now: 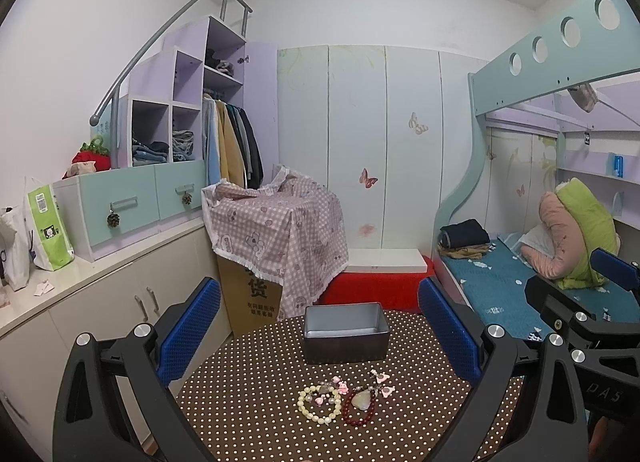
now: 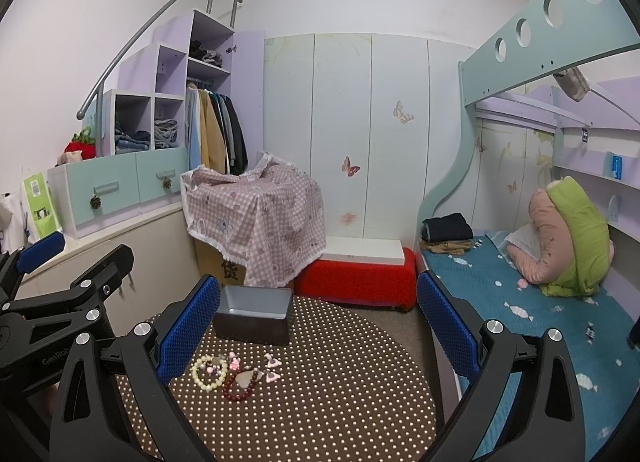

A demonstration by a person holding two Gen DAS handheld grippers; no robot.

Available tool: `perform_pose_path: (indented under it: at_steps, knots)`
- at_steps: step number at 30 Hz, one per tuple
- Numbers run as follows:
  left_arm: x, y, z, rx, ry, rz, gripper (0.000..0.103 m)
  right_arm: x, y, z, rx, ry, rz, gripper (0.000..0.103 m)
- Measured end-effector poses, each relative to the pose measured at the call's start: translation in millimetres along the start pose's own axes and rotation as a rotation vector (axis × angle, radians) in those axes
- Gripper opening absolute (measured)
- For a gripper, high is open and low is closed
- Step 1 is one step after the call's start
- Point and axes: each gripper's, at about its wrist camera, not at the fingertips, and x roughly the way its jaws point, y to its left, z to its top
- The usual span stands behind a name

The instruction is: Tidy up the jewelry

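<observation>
Left hand-held gripper [image 1: 320,334]: released, its blue, dimple-textured pads spread wide and holding nothing, above the jewelry.
Right hand-held gripper [image 2: 318,336]: likewise released and bare, black angular frame with round silver bolts.
Jewelry: pale cream bead bracelet [image 1: 318,406] and dark red bead bracelet [image 1: 359,408] lie touching, side by side, both round loops of glossy beads; a milky pendant [image 1: 363,399] rests inside the red loop; small pink clips [image 1: 383,384] sit just behind.
Tin box [image 1: 346,336]: rectangular, dull grey metal, open-topped, beyond the jewelry and apart from it.
Counter [image 1: 256,414]: round, covered in brown cloth with white polka dots.
Room: pink checked cloth [image 1: 276,234] draped over a cardboard carton, red bench [image 1: 380,286], pale wardrobe doors with butterfly stickers, teal bunk bed [image 2: 532,302] at right.
</observation>
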Motion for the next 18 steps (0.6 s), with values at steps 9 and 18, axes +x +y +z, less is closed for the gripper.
perform_pose_path:
  at_steps: [9, 18]
  knots:
    - [19, 7, -7, 0.023, 0.032, 0.022, 0.096, 20, -4, -9, 0.003, 0.029, -0.001, 0.095]
    - [77, 41, -41, -0.031, 0.212, 0.063, 0.096, 69, -12, -33, -0.024, 0.127, 0.032, 0.095]
